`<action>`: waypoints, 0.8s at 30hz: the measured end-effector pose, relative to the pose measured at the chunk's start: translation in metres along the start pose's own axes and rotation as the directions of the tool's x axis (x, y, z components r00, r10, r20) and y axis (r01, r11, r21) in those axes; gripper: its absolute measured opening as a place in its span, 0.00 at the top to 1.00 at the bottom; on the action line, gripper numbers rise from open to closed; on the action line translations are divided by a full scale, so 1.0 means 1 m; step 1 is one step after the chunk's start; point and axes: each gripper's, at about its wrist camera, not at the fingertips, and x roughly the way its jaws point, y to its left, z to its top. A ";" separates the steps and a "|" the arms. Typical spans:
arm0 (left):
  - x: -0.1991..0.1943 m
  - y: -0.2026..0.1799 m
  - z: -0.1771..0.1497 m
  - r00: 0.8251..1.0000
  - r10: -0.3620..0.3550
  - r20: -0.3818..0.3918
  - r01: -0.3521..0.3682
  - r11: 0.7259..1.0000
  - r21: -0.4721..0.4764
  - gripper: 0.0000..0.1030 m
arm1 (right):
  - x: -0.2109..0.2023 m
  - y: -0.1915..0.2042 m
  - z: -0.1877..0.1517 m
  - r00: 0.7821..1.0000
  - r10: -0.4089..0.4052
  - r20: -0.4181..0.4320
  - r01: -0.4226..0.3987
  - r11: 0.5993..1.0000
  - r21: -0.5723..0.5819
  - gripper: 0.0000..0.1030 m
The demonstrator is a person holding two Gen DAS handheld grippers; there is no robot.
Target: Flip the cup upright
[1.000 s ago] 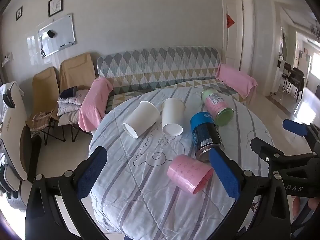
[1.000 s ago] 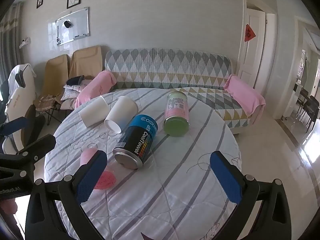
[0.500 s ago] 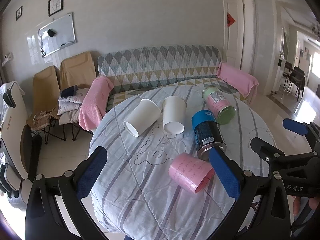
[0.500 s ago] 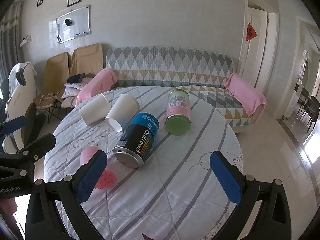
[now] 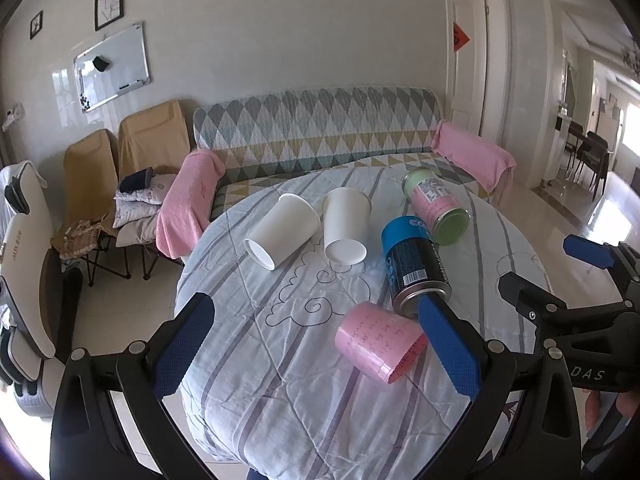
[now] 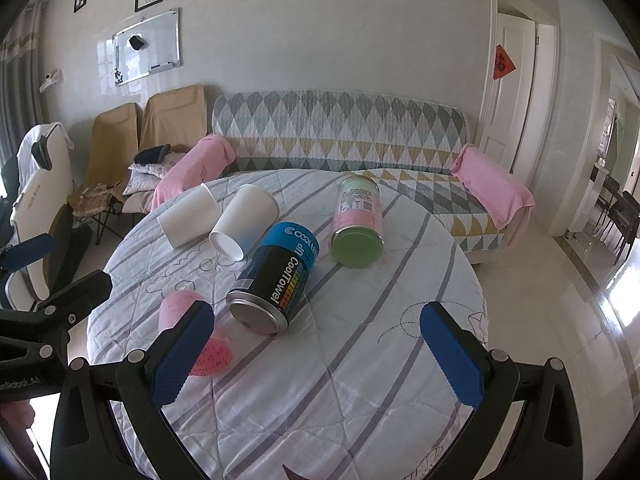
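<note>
Several cups and cans lie on their sides on a round table with a striped quilt [image 5: 256,360]. A pink cup [image 5: 376,341] lies nearest, mouth toward me; it also shows in the right wrist view [image 6: 180,308]. Two white paper cups [image 5: 282,235] [image 5: 345,228] lie further back, also seen from the right [image 6: 188,220] [image 6: 244,220]. My left gripper [image 5: 316,344] is open and empty, above the table's near edge. My right gripper [image 6: 316,348] is open and empty, over the table's right side.
A blue-black can [image 5: 414,266] [image 6: 276,276] and a pink-green can [image 5: 436,208] [image 6: 357,220] lie on the table too. A patterned sofa [image 5: 320,132], folding chairs [image 5: 152,140] and an office chair [image 5: 24,264] stand behind and left. A doorway [image 6: 516,92] is at right.
Both views have drifted very slightly; the cups and cans lie as before. Both grippers stay open and empty.
</note>
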 end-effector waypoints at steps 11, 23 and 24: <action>0.001 0.021 -0.002 0.999 0.044 -0.017 -0.044 0.998 -0.034 0.00 | 0.005 -0.003 -0.003 1.000 -0.001 -0.011 0.001 1.000 0.006 0.00; 0.004 0.022 0.001 0.999 0.030 -0.033 -0.031 0.999 -0.025 0.00 | 0.005 -0.005 -0.003 1.000 0.009 -0.022 -0.009 1.000 0.004 0.00; 0.004 0.022 0.001 0.999 0.029 -0.034 -0.030 0.999 -0.024 0.00 | 0.005 -0.006 -0.003 1.000 0.010 -0.024 -0.010 1.000 0.005 0.00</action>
